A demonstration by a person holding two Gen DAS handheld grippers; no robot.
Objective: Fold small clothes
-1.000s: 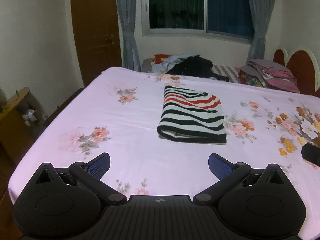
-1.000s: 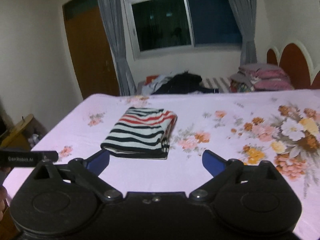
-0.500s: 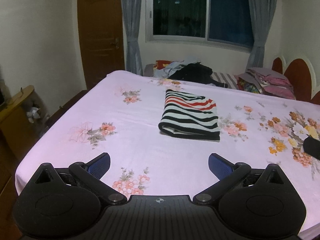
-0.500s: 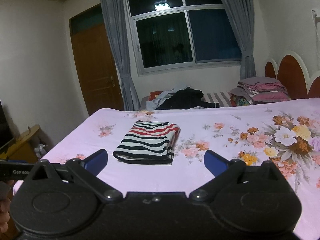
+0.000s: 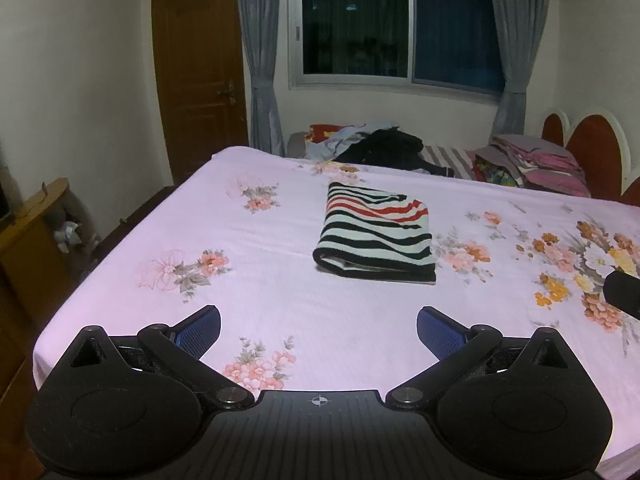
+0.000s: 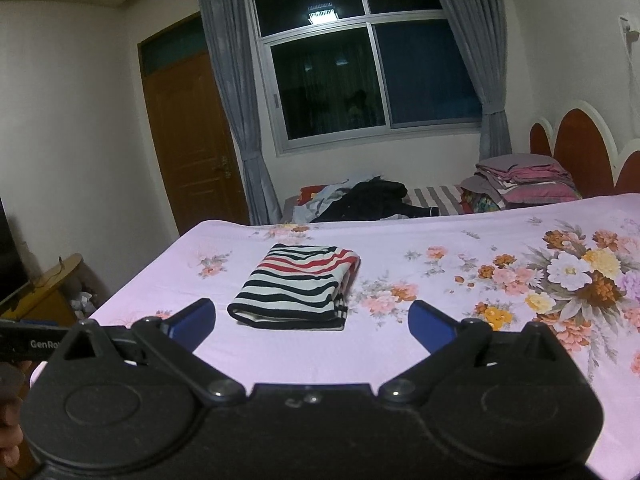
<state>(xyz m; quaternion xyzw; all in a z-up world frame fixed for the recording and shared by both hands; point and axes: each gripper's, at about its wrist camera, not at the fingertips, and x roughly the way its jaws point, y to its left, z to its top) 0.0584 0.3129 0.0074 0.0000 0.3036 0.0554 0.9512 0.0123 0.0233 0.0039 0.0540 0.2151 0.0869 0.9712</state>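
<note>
The bed [image 5: 280, 304] wore a pink sheet printed with flowers, the biggest bouquet at the right. On it, toward the middle, lay the shirt [image 5: 376, 236], striped black, white and red, folded into a neat rectangle. The left gripper [image 5: 319, 330] and right gripper [image 6: 312, 320] both hung over the near edge, jaws spread wide and empty, well apart from the shirt. Beyond the far edge sat a heap of clothes [image 5: 376, 146] and stacked bedding [image 6: 524, 184], under a dark window [image 6: 372, 80] with grey curtains [image 5: 260, 60]; a brown door [image 5: 196, 72] stood at the left.
</note>
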